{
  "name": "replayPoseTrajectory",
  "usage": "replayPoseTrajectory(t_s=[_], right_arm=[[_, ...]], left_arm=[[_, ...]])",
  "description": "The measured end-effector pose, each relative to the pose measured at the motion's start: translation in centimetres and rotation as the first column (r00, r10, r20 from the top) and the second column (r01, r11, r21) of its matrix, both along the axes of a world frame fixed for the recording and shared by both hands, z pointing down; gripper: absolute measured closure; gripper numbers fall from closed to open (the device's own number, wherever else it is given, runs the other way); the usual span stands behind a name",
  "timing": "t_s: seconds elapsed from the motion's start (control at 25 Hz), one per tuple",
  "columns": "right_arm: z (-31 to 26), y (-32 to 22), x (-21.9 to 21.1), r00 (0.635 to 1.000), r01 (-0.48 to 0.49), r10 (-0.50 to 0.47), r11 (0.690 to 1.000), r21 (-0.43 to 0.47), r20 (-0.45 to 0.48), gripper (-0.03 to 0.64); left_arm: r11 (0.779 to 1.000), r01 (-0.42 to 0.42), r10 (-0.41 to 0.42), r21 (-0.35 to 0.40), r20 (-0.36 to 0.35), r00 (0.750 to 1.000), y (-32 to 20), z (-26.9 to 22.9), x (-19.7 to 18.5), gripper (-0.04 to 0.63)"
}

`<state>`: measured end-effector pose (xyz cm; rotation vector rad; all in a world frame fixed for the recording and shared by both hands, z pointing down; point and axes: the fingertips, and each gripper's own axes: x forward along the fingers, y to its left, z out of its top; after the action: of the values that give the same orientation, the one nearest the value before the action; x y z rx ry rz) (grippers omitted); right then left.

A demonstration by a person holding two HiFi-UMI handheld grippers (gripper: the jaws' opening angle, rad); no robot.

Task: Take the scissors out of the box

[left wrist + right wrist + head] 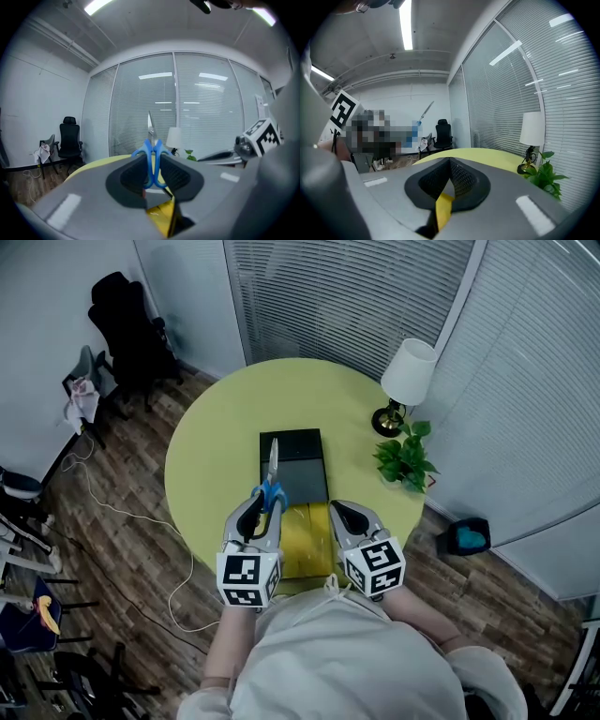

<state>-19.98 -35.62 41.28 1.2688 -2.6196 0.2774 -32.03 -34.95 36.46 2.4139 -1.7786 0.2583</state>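
Left tongs [263,506] held up over the round surface [211,451], nearly level and aimed away from the person, clamped on the blue handles of the scissors [272,472]. The scissors are in the air above the box [302,441], long axis running away from the person, blades closed, tip forward and slightly up. Right tongs [341,512] alongside, closed, empty.
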Motion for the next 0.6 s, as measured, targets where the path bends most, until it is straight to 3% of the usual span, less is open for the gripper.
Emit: replayPoseTrajectory(t_s=[0.6], right_arm=[[1.3, 0.6, -0.3, 1.0, 0.002, -0.002, 1.0, -0.031, -0.004, 0.617]], left_arm=[[0.999, 0.027, -0.027, -0.034, 0.013, 1.0, 0.0, 1.6, -0.3, 0.502]])
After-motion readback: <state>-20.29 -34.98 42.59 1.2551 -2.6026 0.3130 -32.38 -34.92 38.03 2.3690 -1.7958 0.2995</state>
